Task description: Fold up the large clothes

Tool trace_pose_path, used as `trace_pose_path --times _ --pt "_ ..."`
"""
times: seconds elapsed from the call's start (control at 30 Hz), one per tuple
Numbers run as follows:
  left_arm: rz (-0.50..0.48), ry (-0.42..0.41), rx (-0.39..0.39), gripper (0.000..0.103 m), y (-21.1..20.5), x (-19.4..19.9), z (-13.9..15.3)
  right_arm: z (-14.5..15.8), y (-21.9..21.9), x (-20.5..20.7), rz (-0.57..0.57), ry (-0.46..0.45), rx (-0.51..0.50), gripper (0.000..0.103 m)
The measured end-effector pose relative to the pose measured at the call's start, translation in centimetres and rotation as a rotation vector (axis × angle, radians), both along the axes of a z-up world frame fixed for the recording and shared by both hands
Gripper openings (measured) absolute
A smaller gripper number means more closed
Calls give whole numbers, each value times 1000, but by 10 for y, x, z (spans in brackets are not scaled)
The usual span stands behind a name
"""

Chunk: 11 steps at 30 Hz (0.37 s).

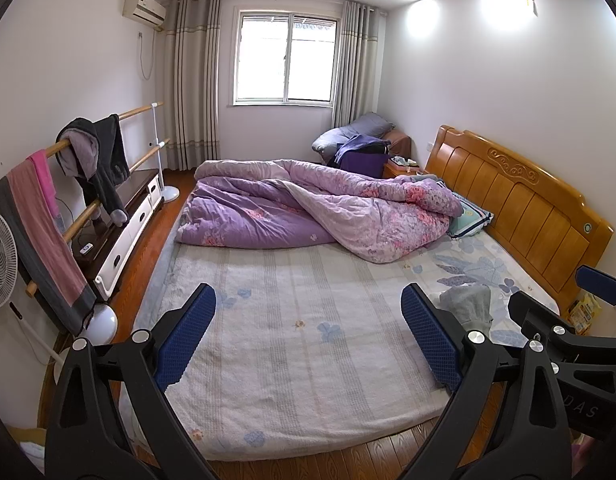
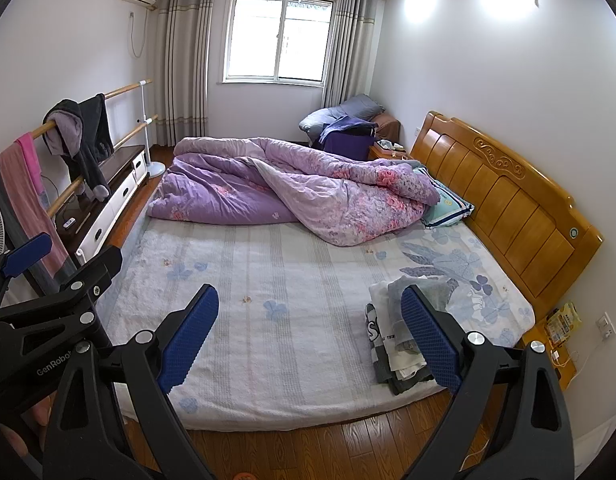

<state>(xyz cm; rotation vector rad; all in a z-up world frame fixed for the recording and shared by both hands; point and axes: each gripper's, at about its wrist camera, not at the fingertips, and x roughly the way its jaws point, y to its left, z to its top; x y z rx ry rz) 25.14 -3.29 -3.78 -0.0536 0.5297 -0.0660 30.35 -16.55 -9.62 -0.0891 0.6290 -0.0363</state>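
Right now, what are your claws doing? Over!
Left claw open, empty. Right claw open, empty. Folded clothes stacked on bed near headboard. Purple quilt bunched up beyond, not touching them.

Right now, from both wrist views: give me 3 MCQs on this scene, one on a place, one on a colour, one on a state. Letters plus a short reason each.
1. Where does the stack of folded clothes lie?
A. on the bed's near corner by the headboard side
B. on the wooden rail
C. on the floor

2. What colour is the bunched quilt?
A. green
B. purple with pink flowers
C. plain white

3. How do the left gripper and right gripper stand?
A. both open and holding nothing
B. both shut on cloth
C. left shut, right open

Answers:
1 A, the stack sits on the bed sheet near the mattress edge, towards the headboard.
2 B, floral purple fabric shows in both views.
3 A, the blue pads stand wide apart with only sheet between them.
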Motion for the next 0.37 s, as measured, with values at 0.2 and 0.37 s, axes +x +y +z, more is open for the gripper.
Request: trace_pose_path --times 0.2,0.37 --pt "-3 15 -9 94 6 -3 -10 -5 -3 0 5 11 4 89" --pt "-3 45 -21 94 21 1 -22 -14 -4 9 26 36 20 89"
